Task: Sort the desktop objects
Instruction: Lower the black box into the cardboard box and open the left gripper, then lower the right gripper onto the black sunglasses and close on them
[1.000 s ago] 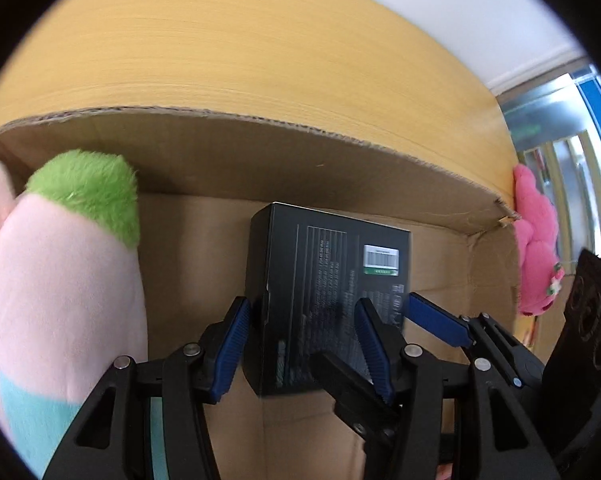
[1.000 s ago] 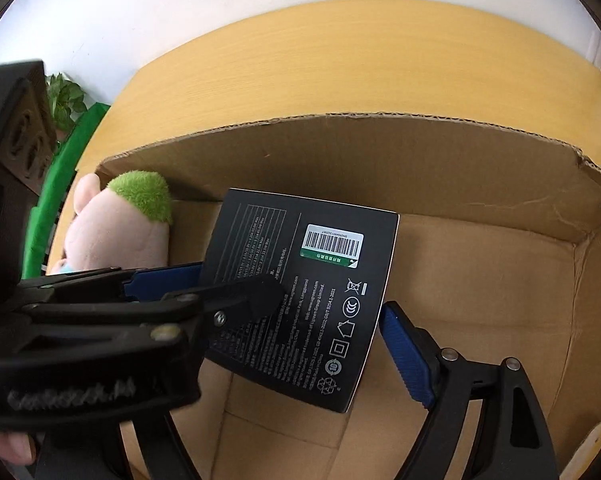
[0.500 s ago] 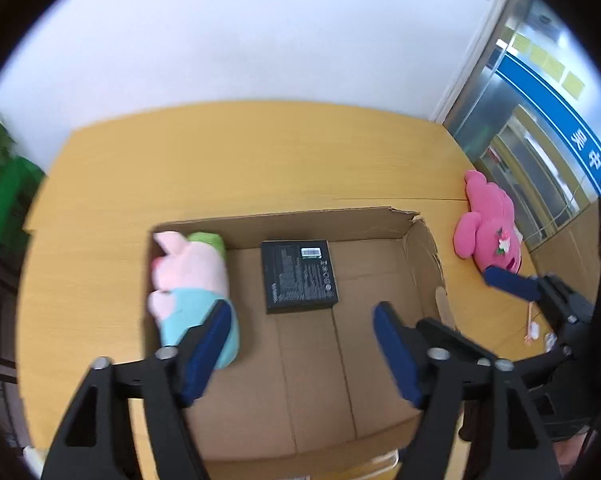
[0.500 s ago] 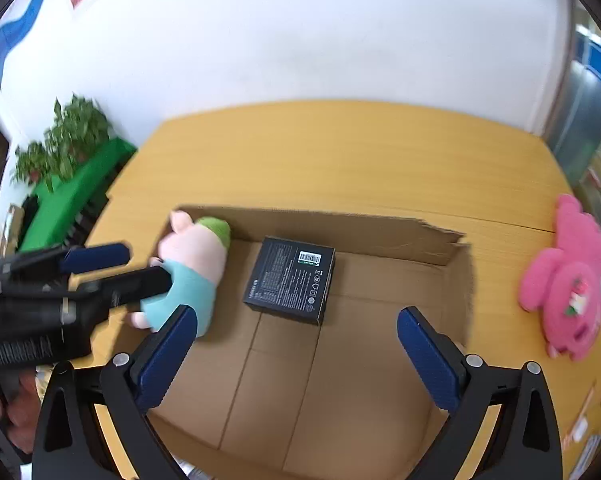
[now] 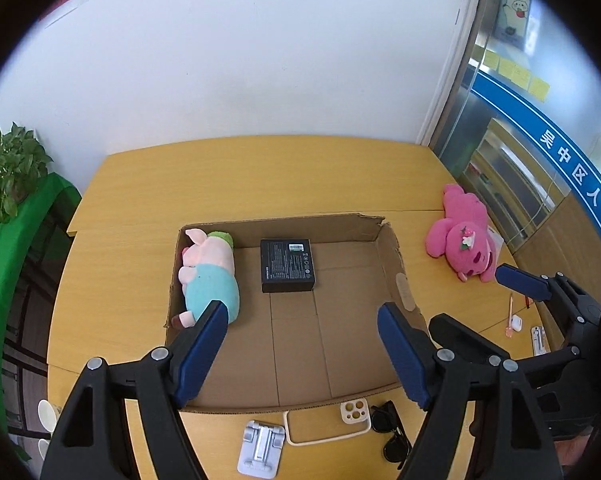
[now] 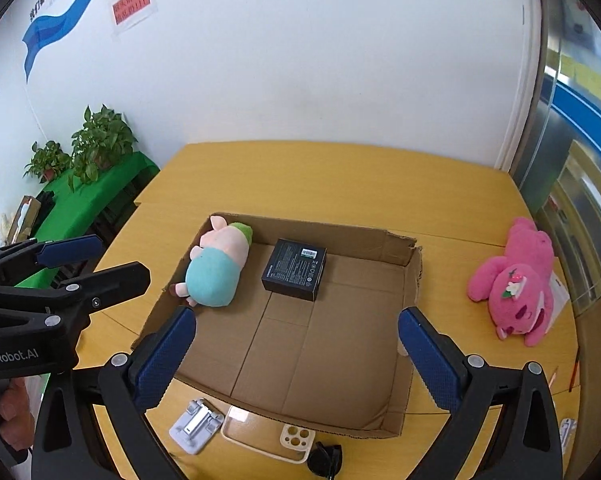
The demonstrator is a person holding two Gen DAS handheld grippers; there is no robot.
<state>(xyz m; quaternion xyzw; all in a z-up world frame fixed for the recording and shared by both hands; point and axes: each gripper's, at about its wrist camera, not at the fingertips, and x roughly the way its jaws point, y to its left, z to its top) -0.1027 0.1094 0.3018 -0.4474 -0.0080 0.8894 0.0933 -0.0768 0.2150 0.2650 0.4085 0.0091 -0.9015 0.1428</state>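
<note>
An open cardboard box sits on the yellow table. Inside it lie a black carton and a pink pig plush at the left wall. My left gripper is open and empty, high above the box's near edge. My right gripper is open and empty, also raised above the near edge. A pink bear plush lies on the table right of the box.
In front of the box lie a grey phone stand, a clear phone case and black sunglasses. A pencil and small items lie at the right. Plants on a green shelf stand left.
Both grippers let go of the black carton, opened wide and rose up and back from inside the box. The carton now lies flat on the box floor.
</note>
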